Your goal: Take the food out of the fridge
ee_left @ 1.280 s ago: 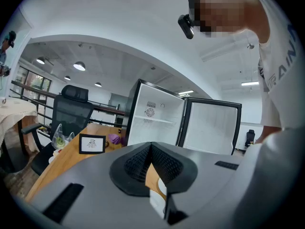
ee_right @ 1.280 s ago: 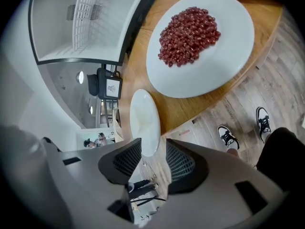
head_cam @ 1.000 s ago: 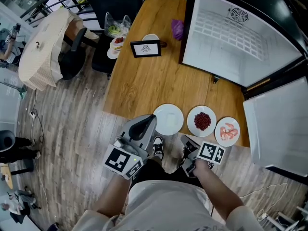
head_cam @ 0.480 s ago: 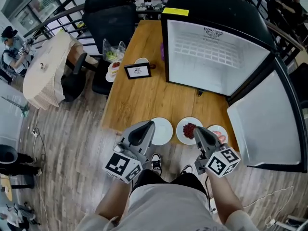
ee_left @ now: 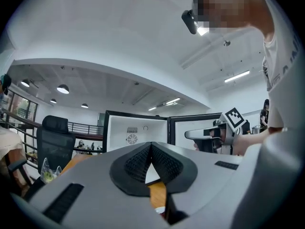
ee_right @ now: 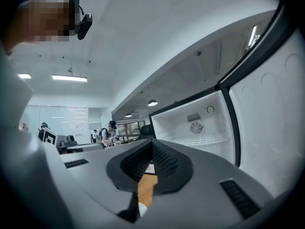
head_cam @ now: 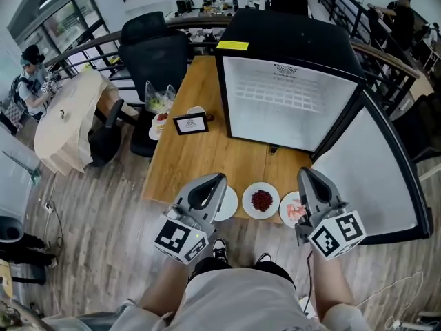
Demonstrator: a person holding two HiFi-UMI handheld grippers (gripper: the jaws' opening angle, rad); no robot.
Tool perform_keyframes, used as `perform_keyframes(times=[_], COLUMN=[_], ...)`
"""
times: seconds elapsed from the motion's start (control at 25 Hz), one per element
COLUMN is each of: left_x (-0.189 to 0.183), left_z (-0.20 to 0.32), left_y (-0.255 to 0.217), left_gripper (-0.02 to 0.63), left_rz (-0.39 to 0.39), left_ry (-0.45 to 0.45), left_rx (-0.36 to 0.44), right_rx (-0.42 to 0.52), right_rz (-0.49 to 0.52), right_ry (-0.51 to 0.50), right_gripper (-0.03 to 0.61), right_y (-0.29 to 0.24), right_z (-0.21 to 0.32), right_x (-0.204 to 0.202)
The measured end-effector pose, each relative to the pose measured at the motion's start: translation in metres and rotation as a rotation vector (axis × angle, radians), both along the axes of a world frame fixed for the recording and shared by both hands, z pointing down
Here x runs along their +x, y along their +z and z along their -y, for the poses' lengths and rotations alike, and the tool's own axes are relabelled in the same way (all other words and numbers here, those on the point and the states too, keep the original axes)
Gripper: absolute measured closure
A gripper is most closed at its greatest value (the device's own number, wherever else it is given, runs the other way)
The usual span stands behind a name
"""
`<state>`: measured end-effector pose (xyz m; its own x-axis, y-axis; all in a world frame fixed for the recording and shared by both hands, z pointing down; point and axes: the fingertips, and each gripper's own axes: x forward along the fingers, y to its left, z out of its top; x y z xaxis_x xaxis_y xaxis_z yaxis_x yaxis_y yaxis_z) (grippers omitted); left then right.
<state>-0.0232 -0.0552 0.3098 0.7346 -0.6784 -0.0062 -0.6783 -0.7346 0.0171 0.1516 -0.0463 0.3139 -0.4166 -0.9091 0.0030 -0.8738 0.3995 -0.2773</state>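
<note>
On the wooden table (head_cam: 200, 157) a black fridge (head_cam: 282, 109) stands with a bare white inside and its door (head_cam: 365, 178) swung open to the right. Three plates line the table's near edge: an empty white plate (head_cam: 227, 205), a plate of dark red food (head_cam: 261, 200) and a plate of pink food (head_cam: 292, 209). My left gripper (head_cam: 213, 180) is shut and empty, held level over the white plate. Also shut on nothing, my right gripper (head_cam: 306, 174) partly covers the pink plate. Both gripper views look at the fridge (ee_left: 136, 135) (ee_right: 195, 128).
A small framed sign (head_cam: 191, 124) and a white cup (head_cam: 196, 111) stand farther back on the table. Black chairs (head_cam: 155, 54), one bearing a bag of food (head_cam: 158, 102), are at the table's left. A cream-covered table (head_cam: 65, 123) and people stand beyond.
Both grippers have risen from below the table's edge to level with the plates. The right one rose more and rolled. The fridge and its door now sit fuller in view.
</note>
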Motion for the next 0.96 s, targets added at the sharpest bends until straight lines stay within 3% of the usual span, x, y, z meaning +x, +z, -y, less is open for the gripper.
perform_keyframes(times=[0.32, 0.96], left_x=[0.016, 0.016], left_z=[-0.003, -0.002], left_y=[-0.017, -0.015], left_gripper=[0.607, 0.607], left_rz=[-0.009, -0.012], left_ry=[0.028, 0.032], left_rx=[0.038, 0.037], right_rx=[0.049, 0.039], right_rz=[-0.032, -0.058], right_ry=[0.046, 0.014], right_gripper=[0.558, 0.558], right_y=[-0.025, -0.022], right_z=[-0.004, -0.001], right_x=[0.021, 0.01])
